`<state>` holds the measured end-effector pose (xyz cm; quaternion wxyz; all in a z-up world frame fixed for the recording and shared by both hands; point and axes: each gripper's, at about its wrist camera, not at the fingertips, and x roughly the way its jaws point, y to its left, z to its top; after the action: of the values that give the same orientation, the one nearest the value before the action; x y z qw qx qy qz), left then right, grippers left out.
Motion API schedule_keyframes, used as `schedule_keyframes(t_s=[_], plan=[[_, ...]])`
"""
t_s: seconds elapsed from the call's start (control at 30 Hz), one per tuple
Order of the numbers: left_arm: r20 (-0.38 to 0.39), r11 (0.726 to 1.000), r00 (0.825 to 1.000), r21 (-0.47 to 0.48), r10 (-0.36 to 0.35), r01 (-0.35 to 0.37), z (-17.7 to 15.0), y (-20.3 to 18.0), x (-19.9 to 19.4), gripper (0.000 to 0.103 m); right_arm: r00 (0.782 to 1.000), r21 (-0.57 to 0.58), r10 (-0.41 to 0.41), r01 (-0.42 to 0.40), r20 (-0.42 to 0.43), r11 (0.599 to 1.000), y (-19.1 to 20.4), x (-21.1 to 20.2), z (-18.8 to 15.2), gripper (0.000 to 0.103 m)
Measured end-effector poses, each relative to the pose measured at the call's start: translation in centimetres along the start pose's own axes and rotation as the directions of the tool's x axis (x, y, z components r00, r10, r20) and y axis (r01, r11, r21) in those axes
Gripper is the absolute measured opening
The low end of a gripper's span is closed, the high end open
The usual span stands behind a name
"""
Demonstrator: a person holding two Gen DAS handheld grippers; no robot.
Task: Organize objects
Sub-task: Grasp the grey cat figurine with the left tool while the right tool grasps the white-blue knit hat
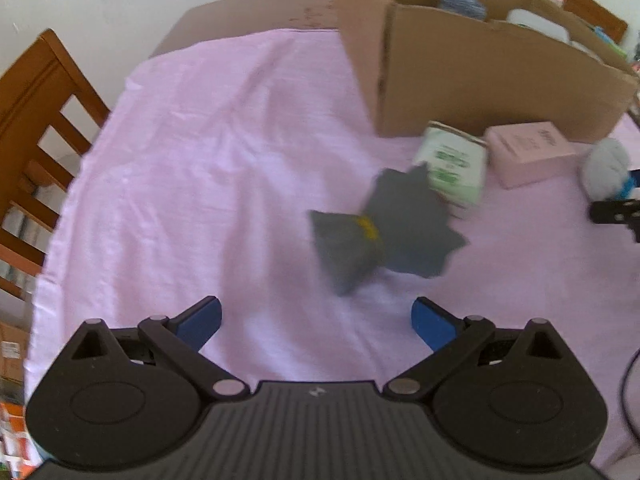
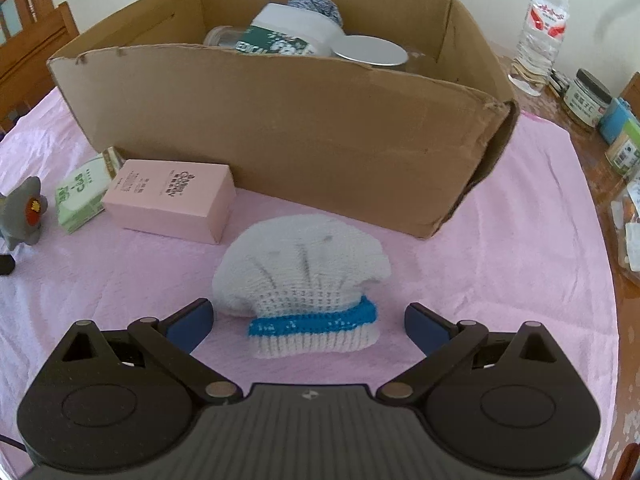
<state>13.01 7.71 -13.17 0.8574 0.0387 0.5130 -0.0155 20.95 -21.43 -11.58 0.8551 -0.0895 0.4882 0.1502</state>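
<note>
Lying straight ahead of the right claw, the white knit hat rests on the pink-clothed surface just before the near wall of the cardboard box, its blue band crosswise between the spread fingers. The left claw, equally spread and empty, faces a grey felt toy ahead and to its right. Judging by closeness, the right claw is better placed for the hat.
</note>
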Motion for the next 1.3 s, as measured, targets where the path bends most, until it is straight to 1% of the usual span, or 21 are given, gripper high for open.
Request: schedule_keyframes(t_s=[0.17, 0.3, 0.47, 0.57, 0.8, 0.93, 1.0, 1.03, 1.1, 1.17, 1.23, 1.3], plan=[[0.013, 0.998, 1.000, -0.057, -0.029, 0.029, 0.4, -1.5, 0.4, 0.101, 1.000, -0.002, 0.000, 0.000, 0.018, 1.000, 0.5, 0.1, 0.3, 0.103], [0.026, 0.995, 1.000, -0.094, -0.014, 0.016, 1.1, -2.0, 0.9, 0.101, 0.999, 0.012, -0.009, 0.009, 0.031, 1.000, 0.4, 0.2, 0.4, 0.103], [0.033, 0.979, 0.999, -0.202, -0.014, 0.021, 2.1, -1.7, 1.0, 0.101, 0.999, 0.008, -0.008, 0.008, 0.040, 1.000, 0.4, 0.2, 0.2, 0.103], [0.039, 0.970, 0.999, -0.241, -0.025, 0.034, 2.6, -1.6, 1.0, 0.100, 0.999, 0.008, -0.008, 0.008, 0.042, 1.000, 0.4, 0.2, 0.2, 0.103], [0.031, 0.969, 1.000, -0.248, 0.002, 0.005, 3.1, -2.1, 1.1, 0.096, 0.999, 0.011, -0.011, 0.010, 0.036, 1.000, 0.4, 0.2, 0.4, 0.103], [0.041, 0.971, 0.999, -0.238, 0.008, 0.002, 3.0, -2.2, 0.9, 0.086, 1.000, 0.023, -0.016, 0.015, 0.021, 1.000, 0.7, -0.1, 0.3, 0.103], [0.041, 0.973, 0.999, -0.229, 0.006, 0.003, 3.0, -2.2, 0.8, 0.084, 1.000, 0.028, -0.017, 0.017, 0.014, 0.999, 0.7, -0.1, 0.4, 0.103], [0.044, 0.974, 0.999, -0.225, 0.008, 0.002, 2.9, -2.2, 0.7, 0.082, 1.000, 0.029, -0.017, 0.016, 0.012, 0.999, 0.0, 0.3, 0.8, 0.100], [0.048, 0.977, 0.999, -0.215, 0.007, 0.003, 2.9, -2.3, 0.5, 0.081, 1.000, 0.020, -0.011, 0.010, 0.010, 1.000, 0.0, 0.0, 0.9, 0.095], [0.047, 0.977, 0.999, -0.212, 0.004, 0.006, 3.0, -2.1, 0.5, 0.078, 1.000, 0.010, 0.001, -0.001, 0.009, 1.000, 0.2, -0.2, 1.0, 0.088], [0.046, 0.980, 0.999, -0.201, 0.001, 0.008, 3.0, -1.9, 0.5, 0.076, 1.000, -0.004, 0.012, -0.012, 0.007, 1.000, 0.4, -0.4, 1.0, 0.083], [0.043, 0.980, 0.999, -0.200, -0.009, 0.018, 3.0, -1.7, 0.5, 0.076, 1.000, -0.010, 0.010, -0.010, 0.003, 1.000, 0.6, -0.6, 1.1, 0.081]])
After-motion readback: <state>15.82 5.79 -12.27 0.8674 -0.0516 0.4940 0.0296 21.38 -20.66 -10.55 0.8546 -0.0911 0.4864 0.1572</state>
